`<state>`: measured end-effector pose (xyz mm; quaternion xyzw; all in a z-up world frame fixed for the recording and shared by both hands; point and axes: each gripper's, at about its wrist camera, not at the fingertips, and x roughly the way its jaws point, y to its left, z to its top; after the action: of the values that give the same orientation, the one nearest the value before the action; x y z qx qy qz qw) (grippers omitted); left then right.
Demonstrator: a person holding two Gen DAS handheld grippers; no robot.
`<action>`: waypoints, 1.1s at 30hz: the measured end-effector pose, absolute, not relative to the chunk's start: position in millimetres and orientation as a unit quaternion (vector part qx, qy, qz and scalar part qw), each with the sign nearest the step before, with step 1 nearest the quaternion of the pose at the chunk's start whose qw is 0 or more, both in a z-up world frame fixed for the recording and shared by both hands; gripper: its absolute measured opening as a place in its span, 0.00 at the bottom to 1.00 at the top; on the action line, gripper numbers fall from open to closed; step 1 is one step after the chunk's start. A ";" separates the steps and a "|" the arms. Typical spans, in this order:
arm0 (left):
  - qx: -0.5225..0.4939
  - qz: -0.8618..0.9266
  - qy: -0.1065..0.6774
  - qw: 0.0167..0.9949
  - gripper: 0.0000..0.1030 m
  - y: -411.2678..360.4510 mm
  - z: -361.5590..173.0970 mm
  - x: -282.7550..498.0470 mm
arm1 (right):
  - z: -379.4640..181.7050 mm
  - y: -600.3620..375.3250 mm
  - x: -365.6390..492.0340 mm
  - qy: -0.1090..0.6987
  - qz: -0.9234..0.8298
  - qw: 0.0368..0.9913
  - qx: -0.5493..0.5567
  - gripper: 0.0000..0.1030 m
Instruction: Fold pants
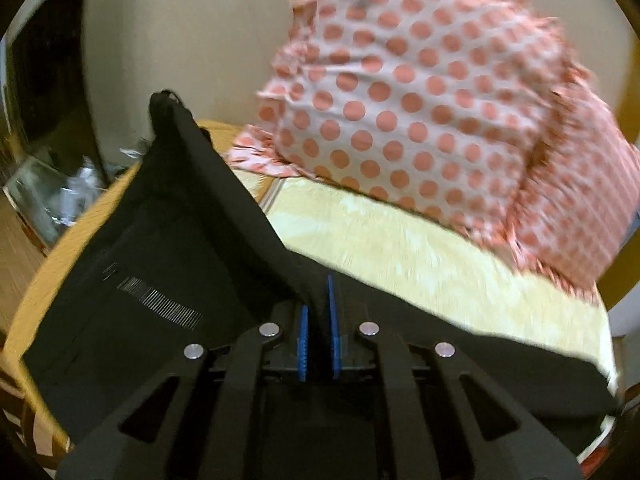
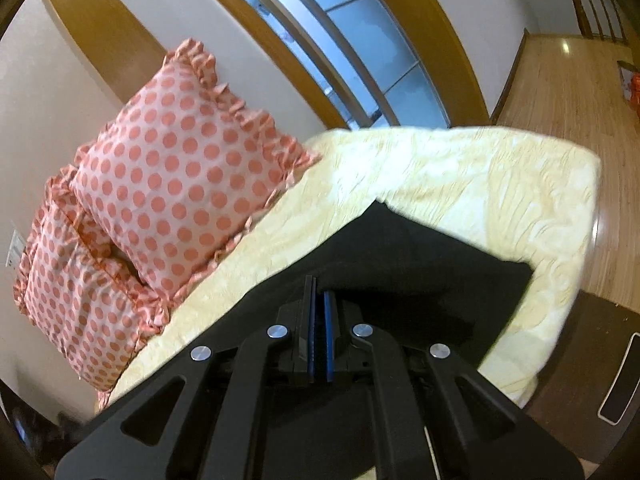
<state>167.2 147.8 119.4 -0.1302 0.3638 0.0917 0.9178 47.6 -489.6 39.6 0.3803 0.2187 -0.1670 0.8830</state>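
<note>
- Left gripper (image 1: 318,308): blue pads (image 1: 331,320) are drawn close with a ridge of black fabric pinched between them; a narrow gap is taken up by the cloth.
- Right gripper (image 2: 320,300): pads (image 2: 329,332) are nearly touching, clamped on an edge of the same black fabric.
- Pants (image 1: 160,248): black, spread over the cream bedspread (image 1: 400,248); in the left view one part is lifted into a raised peak toward the upper left, the rest lies flat. A pale striped print is seen on the flat part.
- In the right view the pants (image 2: 420,264) are seen as a dark wedge on the bedspread (image 2: 480,184), near the bed's edge.
- Polka-dot pillows (image 2: 176,184) are stacked at the wall end of the bed, apart from the pants.
- Left view is motion-blurred; the pillows (image 1: 420,112) are smeared.
- Waistband and leg ends cannot be told apart; the lower fabric is hidden behind both gripper bodies.
- Clutter (image 1: 60,196) at the left view's edge is too blurred to identify.
</note>
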 end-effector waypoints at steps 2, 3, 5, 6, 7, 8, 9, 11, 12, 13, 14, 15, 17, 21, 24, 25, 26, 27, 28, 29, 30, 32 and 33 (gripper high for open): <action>-0.125 0.106 0.353 0.921 0.09 137.6 105.6 117.2 | 37.6 -495.1 41.4 0.218 -0.175 0.881 0.383 0.03; -0.128 0.111 0.351 0.921 0.09 136.0 98.2 99.3 | 34.3 -498.2 37.8 0.221 -0.180 0.878 0.386 0.03; -0.138 0.124 0.344 0.920 0.08 134.1 76.6 57.1 | 26.6 -503.1 33.4 0.231 -0.184 0.871 0.393 0.03; -0.141 0.131 0.341 0.920 0.08 131.7 68.1 44.3 | 21.3 -506.0 30.6 0.238 -0.186 0.866 0.399 0.03; -0.150 0.139 0.334 0.920 0.08 129.7 59.4 29.1 | 16.9 -508.0 28.3 0.244 -0.188 0.861 0.404 0.03; -0.154 0.146 0.329 0.920 0.08 127.2 54.1 24.3 | 12.9 -510.3 25.7 0.249 -0.189 0.858 0.409 0.03; -0.155 0.155 0.322 0.921 0.08 125.6 50.4 16.6 | 10.8 -511.9 23.1 0.250 -0.190 0.855 0.412 0.03; -0.147 0.162 0.315 0.923 0.08 121.9 43.3 7.9 | 10.9 -513.6 18.6 0.247 -0.190 0.855 0.414 0.03; -0.133 0.165 0.318 0.924 0.08 118.6 38.7 6.3 | 10.7 -513.7 17.5 0.247 -0.192 0.855 0.413 0.03; -0.126 0.166 0.323 0.923 0.08 117.1 33.5 5.7 | 9.6 -514.0 16.6 0.248 -0.195 0.854 0.413 0.03; -0.127 0.165 0.328 0.921 0.08 118.3 29.4 5.9 | 6.9 -513.8 16.5 0.256 -0.194 0.853 0.412 0.03; -0.131 0.163 0.332 0.920 0.07 119.9 26.9 5.0 | 4.9 -513.6 16.1 0.260 -0.197 0.851 0.412 0.03; -0.148 0.157 0.334 0.917 0.06 124.5 23.4 -0.5 | 1.6 -513.7 12.6 0.265 -0.199 0.846 0.418 0.03; -0.135 0.153 0.319 0.926 0.06 122.6 30.3 -7.0 | 11.9 -512.3 3.6 0.250 -0.196 0.851 0.419 0.03; -0.141 0.145 0.324 0.924 0.07 125.7 29.4 -6.8 | 11.0 -515.9 3.3 0.258 -0.199 0.847 0.421 0.03; -0.138 0.144 0.325 0.925 0.07 125.4 28.4 -7.2 | 5.6 -518.0 2.1 0.264 -0.200 0.840 0.431 0.03; -0.137 0.144 0.325 0.925 0.07 124.9 27.9 -7.2 | 2.7 -518.9 1.6 0.268 -0.201 0.837 0.433 0.03; -0.136 0.145 0.333 0.922 0.07 124.8 25.7 -6.2 | -1.9 -519.7 1.5 0.274 -0.204 0.832 0.436 0.03; -0.133 0.145 0.336 0.921 0.07 124.4 24.5 -5.3 | -6.0 -520.1 2.1 0.281 -0.206 0.829 0.438 0.03; -0.126 0.146 0.341 0.920 0.12 123.8 22.8 -4.3 | -10.0 -520.3 2.9 0.288 -0.206 0.826 0.438 0.04; -0.117 0.146 0.343 0.921 0.16 122.6 22.3 -4.7 | -13.0 -520.8 2.4 0.293 -0.206 0.823 0.440 0.04; -0.085 0.155 0.335 0.926 0.34 119.0 24.0 -11.5 | -12.1 -522.0 -1.3 0.305 -0.211 0.817 0.442 0.15; -0.074 0.157 0.327 0.929 0.46 117.5 25.7 -15.8 | -10.2 -523.2 -4.8 0.305 -0.215 0.816 0.442 0.20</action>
<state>-15.8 117.5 25.7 -0.0737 0.3269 0.1574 0.9290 -4.8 -523.2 -10.2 0.4415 0.3051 -0.2152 0.8159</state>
